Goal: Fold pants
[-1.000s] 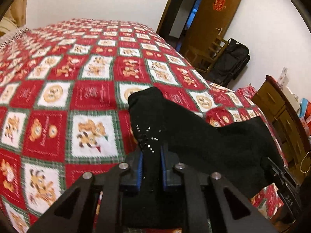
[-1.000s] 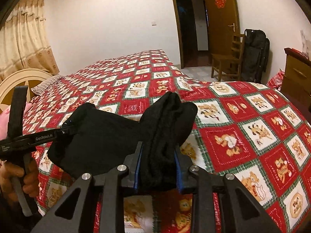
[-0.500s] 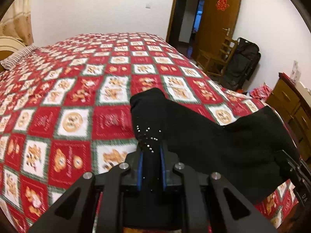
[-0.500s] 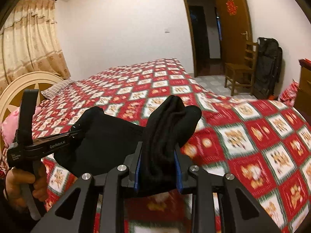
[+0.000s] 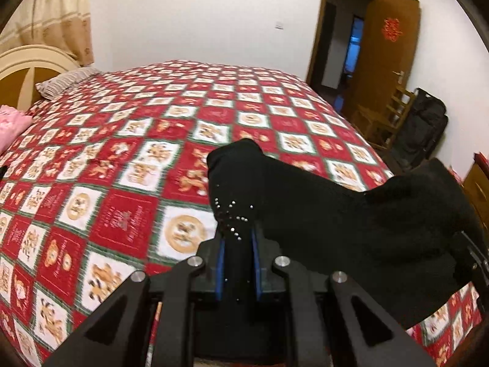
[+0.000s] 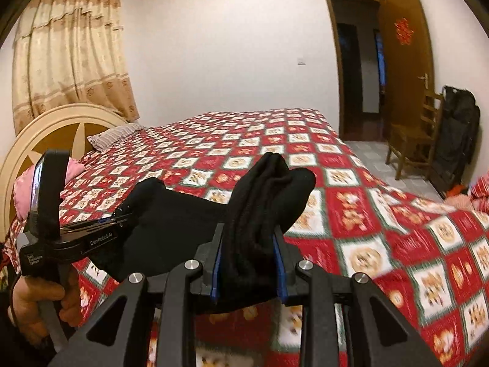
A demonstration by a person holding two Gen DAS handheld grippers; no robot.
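The black pants are held in the air above the red patterned bedspread. My left gripper is shut on one bunched end that carries small silver studs. My right gripper is shut on the other bunched end, where several layers of black cloth stick up between the blue pads. The cloth spans between both grippers. The left gripper also shows in the right wrist view, held by a hand at the left.
A cream headboard, a striped pillow and a pink cloth lie at the head of the bed. An open brown door, a wooden chair and a black bag stand at the right. A wooden dresser is beside the bed.
Both grippers have risen and tilted up with the pants still gripped. More of the far wall, curtain and headboard has come into view.
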